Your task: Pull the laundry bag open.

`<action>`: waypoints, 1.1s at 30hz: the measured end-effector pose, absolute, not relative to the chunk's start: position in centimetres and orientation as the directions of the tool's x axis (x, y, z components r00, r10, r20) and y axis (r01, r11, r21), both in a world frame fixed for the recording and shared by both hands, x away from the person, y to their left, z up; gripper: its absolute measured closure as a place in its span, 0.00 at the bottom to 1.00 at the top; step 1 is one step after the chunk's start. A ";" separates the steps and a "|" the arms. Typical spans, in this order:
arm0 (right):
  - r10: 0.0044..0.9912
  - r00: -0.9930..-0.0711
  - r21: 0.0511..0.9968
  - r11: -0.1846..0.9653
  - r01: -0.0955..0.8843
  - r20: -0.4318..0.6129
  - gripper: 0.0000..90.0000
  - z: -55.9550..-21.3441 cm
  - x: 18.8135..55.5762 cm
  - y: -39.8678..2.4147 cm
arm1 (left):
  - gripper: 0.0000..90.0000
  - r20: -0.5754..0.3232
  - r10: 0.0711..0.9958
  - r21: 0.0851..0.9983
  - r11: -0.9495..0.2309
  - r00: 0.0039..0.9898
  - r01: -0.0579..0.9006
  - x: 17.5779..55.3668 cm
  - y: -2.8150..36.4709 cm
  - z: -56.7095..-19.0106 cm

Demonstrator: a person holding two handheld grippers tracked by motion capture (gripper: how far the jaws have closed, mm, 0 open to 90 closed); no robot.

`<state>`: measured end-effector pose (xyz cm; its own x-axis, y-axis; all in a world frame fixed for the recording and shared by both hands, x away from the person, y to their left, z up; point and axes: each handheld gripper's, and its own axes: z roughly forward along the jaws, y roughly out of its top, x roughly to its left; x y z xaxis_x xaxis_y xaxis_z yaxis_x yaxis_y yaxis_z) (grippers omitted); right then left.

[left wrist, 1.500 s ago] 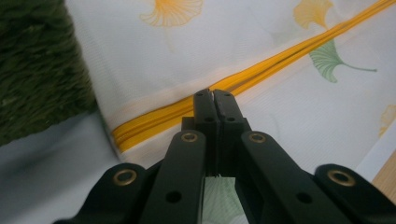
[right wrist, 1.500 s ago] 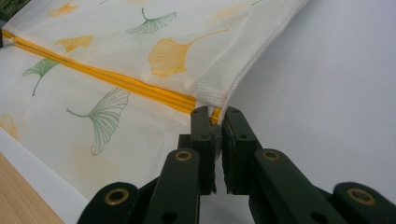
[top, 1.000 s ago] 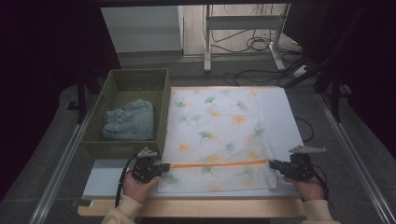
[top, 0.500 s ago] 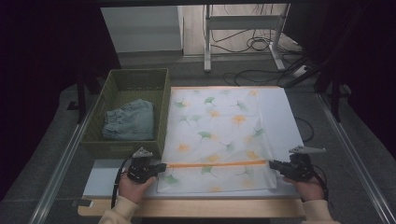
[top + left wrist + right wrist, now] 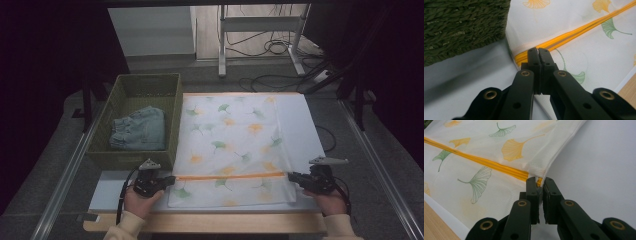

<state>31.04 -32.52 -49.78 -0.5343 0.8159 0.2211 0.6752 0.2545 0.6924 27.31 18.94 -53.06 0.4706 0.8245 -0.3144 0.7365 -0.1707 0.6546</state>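
Both hand-held grippers sit at the near edge of the table in the high view: the left gripper (image 5: 167,180) pinches the left end of the orange zipper (image 5: 231,176), and the right gripper (image 5: 292,176) pinches its right end, each held by a hand coming in from the bottom. Between them lies the white mesh laundry bag printed with green and yellow ginkgo leaves (image 5: 235,145), spread flat on the white table board (image 5: 305,125), with the zipper running across its near part. To the left stands a green woven basket (image 5: 172,107) holding a folded pale blue denim garment (image 5: 140,130), just beside the bag's left edge. In the left gripper view, that gripper (image 5: 538,51) has its jaws pressed together on the zipper's end (image 5: 524,58), right at the bag's left seam, the basket wall (image 5: 464,22) near on the left. In the right gripper view, that gripper (image 5: 539,180) is clamped with only a thin slit between its jaws on the orange tape (image 5: 499,168) where it meets the bag's right seam (image 5: 541,171). Judging from this, the bag is laid out and both zipper ends are secured; the zipper looks closed along its length, so opening it and loading the garment appear yet to come.
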 end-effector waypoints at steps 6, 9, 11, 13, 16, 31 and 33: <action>0.815 -0.537 0.693 0.258 0.673 0.218 0.93 -49.9 31.1 -32.5 | 1.00 -0.312 0.828 0.657 -0.166 0.466 0.735 27.2 19.3 -53.0; 0.815 -0.537 0.691 0.259 0.675 0.219 0.93 -49.9 31.1 -32.5 | 1.00 -0.320 0.829 0.655 -0.157 0.459 0.739 27.2 19.6 -53.1; 0.815 -0.537 0.689 0.261 0.676 0.218 0.93 -50.0 31.1 -32.5 | 1.00 -0.321 0.829 0.654 -0.156 0.458 0.741 27.2 19.7 -53.1; 0.815 -0.538 0.689 0.265 0.675 0.213 0.93 -50.0 31.1 -32.4 | 1.00 -0.315 0.830 0.654 -0.162 0.461 0.739 27.2 19.5 -53.1; 0.816 -0.536 0.688 0.263 0.676 0.215 0.93 -50.0 31.1 -32.4 | 0.99 -0.306 0.828 0.656 -0.175 0.470 0.735 27.2 19.2 -53.4; 0.819 -0.533 0.675 0.271 0.686 0.214 0.79 -50.2 31.3 -32.3 | 0.50 -0.256 0.839 0.732 -0.156 0.481 0.663 27.0 19.8 -52.2; 0.823 -0.527 0.675 0.268 0.688 0.211 0.73 -50.2 31.3 -32.2 | 0.46 -0.273 0.839 0.737 -0.133 0.471 0.663 27.2 20.3 -52.0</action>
